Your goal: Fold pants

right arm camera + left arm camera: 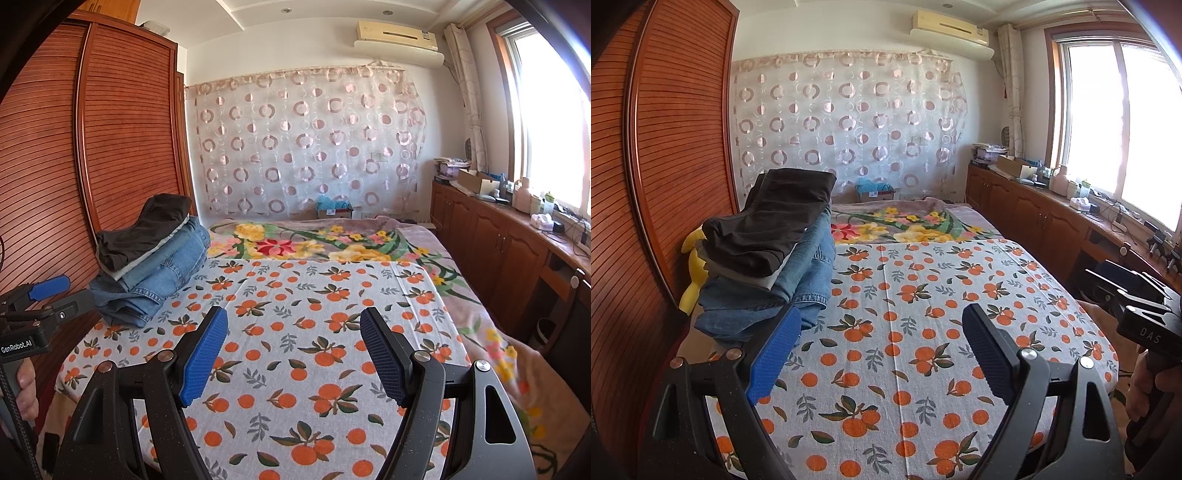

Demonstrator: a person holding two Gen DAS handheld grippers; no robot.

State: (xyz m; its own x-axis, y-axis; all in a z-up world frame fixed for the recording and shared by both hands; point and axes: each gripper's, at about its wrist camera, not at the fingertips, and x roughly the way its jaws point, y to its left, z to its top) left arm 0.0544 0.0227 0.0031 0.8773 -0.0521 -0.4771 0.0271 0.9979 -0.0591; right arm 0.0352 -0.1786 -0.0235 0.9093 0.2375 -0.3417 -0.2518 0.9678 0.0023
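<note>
On bed (332, 332), both grippers (882, 354) (295, 354) gape empty; I'd pinch the soft, heavy pants (155, 258) by a hem.

the right hand-held gripper (293, 354) hangs with blue pads spread apart over a bed (332, 369) covered in an orange-print sheet. a stack of folded pants (155, 258) sits at the bed's left edge, beside a wooden wardrobe (122, 129). the left hand-held gripper (50, 288) shows at far left.
</note>
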